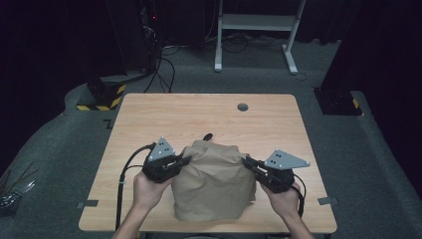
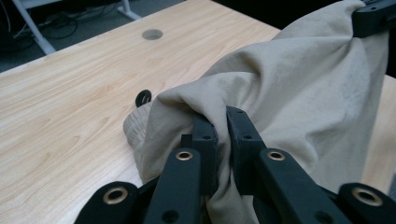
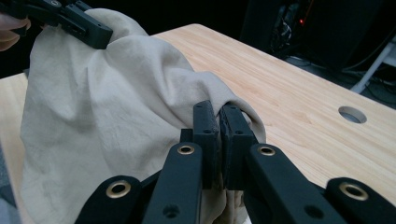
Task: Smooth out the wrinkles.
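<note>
Garment: the beige cloth (image 1: 214, 181) hangs between your two grippers above the near half of the table (image 1: 149, 114), and its lower part rests on the wood near the front edge.
Left gripper: your left gripper (image 1: 185, 160) pinches a fold at the cloth's left top corner; in the left gripper view the two jaws press on the fabric (image 2: 280, 88) from both sides.
Right gripper: your right gripper (image 1: 246, 160) pinches the right top corner in the same way, jaws nearly together on a thin fold (image 3: 116, 107).
Key relation: the held top edge runs left to right between the two grips, and both hands are equally near to it, at about the same height.
Slack: the edge sags a little in the middle, so I judge you must pull the hands apart to stretch it.
Other things: a small black ring (image 2: 143, 98) lies on the table just behind the cloth; the round cable hole (image 1: 243, 106) is farther back.
Containers: I see none on the table.
</note>
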A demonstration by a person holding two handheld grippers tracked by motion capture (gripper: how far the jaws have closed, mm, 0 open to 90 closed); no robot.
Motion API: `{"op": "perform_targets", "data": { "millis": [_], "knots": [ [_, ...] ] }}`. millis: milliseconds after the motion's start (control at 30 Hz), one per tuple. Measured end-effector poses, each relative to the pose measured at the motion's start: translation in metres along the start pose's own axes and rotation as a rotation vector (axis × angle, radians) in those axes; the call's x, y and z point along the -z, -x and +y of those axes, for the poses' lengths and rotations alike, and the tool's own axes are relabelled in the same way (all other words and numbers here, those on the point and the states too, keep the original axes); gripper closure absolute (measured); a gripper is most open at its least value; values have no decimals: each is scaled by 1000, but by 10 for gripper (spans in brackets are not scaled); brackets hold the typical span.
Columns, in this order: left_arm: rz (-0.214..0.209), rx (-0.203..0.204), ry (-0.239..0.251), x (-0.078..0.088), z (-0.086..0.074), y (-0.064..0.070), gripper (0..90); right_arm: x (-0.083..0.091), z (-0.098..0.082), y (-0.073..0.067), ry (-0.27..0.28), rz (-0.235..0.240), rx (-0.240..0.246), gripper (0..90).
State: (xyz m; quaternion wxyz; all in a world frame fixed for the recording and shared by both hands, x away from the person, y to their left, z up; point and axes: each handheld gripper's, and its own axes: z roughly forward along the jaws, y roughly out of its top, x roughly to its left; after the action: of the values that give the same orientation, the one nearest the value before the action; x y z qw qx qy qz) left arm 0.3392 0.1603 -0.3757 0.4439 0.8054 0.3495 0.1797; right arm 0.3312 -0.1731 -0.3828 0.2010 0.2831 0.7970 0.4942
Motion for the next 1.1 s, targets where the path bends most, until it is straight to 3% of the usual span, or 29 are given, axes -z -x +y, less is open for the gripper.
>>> {"op": "perform_targets", "data": {
  "millis": [400, 533, 767, 1000, 1100],
  "knots": [
    [26, 25, -43, -29, 7, -26, 830, -29, 5, 24, -40, -23, -54, 864],
    [14, 59, -38, -36, 7, -35, 826, -38, 3, 32, -47, -28, -85, 864],
    [58, 59, -44, -52, 10, -45, 821, -57, 2, 46, -69, -50, -122, 864],
    [93, 90, -94, -80, 10, -62, 814, -84, 1, 65, -131, -65, -165, 864],
    [128, 76, -124, -95, 5, -67, 816, -95, -2, 69, -166, -83, -163, 864]
  ]
}}
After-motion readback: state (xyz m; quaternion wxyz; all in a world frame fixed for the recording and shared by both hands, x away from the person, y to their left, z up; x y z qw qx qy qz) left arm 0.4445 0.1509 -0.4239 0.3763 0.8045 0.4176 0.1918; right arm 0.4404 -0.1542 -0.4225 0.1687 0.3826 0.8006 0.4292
